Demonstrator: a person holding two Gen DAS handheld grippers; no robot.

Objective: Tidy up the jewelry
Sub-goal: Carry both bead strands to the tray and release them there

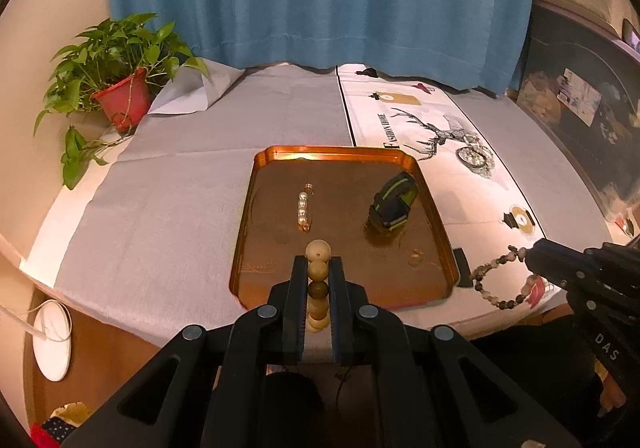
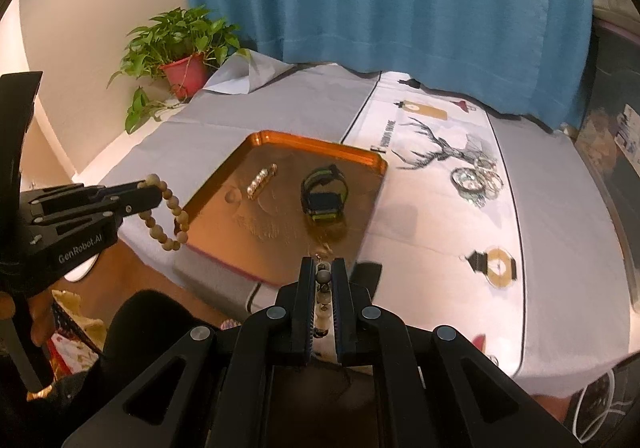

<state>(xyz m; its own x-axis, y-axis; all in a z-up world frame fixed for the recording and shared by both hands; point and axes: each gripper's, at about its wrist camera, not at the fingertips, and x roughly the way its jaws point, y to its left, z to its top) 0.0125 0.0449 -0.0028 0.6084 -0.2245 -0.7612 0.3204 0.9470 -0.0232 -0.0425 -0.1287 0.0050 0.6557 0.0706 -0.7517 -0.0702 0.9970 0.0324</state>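
- The left gripper (image 1: 318, 268) is closed on a wooden bead bracelet (image 1: 318, 280), its beads pinched in a row between the two fingers, above the tray's near edge.
- In the right wrist view that bracelet hangs as a loop just off the tray's near left corner.
- The right gripper (image 2: 324, 272) is clamped on a stone bead bracelet (image 2: 323, 300), held over the table's near edge, beside the tray's near right corner.
- The copper tray (image 1: 434, 208) sits on the table (image 1: 168, 184).
- On the tray lie a pearl clip (image 1: 303, 207), left of the middle, and a watch (image 1: 392, 204) toward the right edge.
- A cluster of bangles (image 2: 478, 180) rests on the deer-print runner (image 2: 436, 208), right of the tray.
- A potted plant (image 1: 116, 76) stands at the table's far left corner.
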